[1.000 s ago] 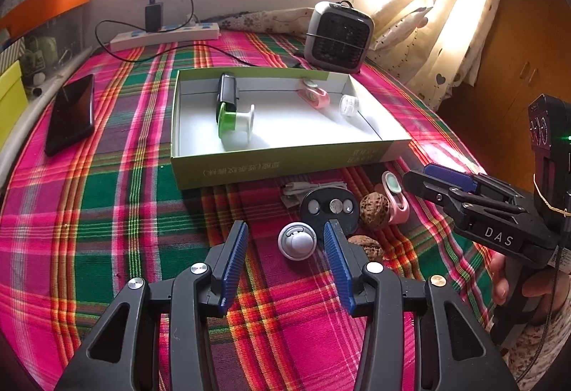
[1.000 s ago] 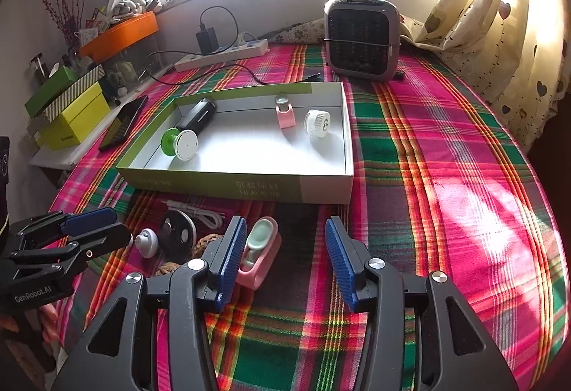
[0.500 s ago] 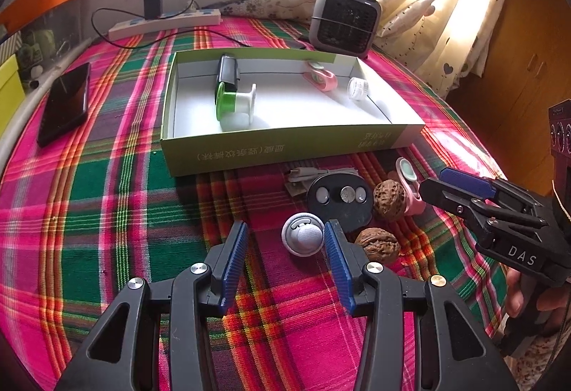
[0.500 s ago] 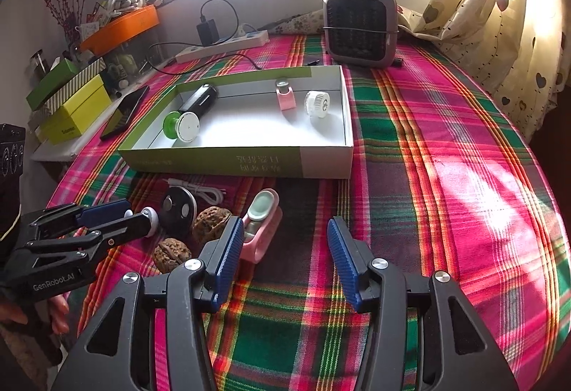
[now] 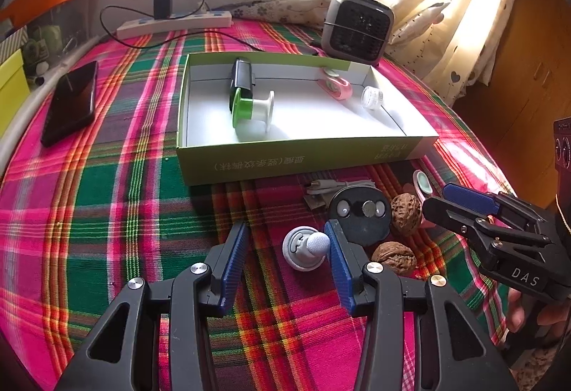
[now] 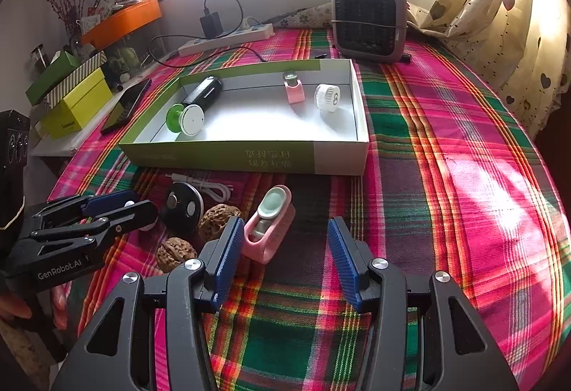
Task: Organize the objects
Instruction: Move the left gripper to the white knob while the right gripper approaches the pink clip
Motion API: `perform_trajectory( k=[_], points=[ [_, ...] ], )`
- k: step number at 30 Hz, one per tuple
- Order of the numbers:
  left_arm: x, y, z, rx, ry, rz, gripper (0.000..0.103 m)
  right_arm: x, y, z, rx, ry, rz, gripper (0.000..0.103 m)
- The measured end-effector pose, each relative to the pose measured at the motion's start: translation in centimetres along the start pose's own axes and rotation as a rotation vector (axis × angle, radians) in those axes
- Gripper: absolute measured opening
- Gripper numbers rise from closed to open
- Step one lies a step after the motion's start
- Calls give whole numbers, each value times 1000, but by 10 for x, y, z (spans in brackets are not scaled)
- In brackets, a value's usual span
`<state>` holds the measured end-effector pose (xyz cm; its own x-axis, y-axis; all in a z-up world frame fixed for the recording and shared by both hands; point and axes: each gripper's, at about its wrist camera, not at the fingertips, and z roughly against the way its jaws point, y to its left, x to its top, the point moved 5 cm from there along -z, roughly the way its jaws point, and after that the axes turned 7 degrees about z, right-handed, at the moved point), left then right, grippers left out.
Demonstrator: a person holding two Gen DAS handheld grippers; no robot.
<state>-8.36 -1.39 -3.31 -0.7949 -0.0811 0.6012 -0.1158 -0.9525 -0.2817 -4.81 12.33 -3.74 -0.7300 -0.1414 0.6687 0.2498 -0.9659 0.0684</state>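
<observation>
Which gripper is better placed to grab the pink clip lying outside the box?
Right. The right gripper is open, with the pink clip just ahead by its left finger; the left gripper faces the small white knob.

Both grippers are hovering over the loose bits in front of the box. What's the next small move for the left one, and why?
Probably shift the left gripper slightly toward its right finger side, then close. The small white knob lies between the open fingers but hard against the right one, with a wide gap on the other side. Centring it first should keep it from being nudged into the black disc and walnuts beside it.
</observation>
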Motion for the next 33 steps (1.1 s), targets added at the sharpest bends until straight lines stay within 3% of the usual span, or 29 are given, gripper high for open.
perform_trajectory(
  k=[11,33],
  points=[
    [3,7,-1,1,-8,9,43,-3,-5,-5,-81,27,19,50],
    [2,-1,-5,42,-24,-43,44,0,-2,-19,-98,58,112,50]
  ],
)
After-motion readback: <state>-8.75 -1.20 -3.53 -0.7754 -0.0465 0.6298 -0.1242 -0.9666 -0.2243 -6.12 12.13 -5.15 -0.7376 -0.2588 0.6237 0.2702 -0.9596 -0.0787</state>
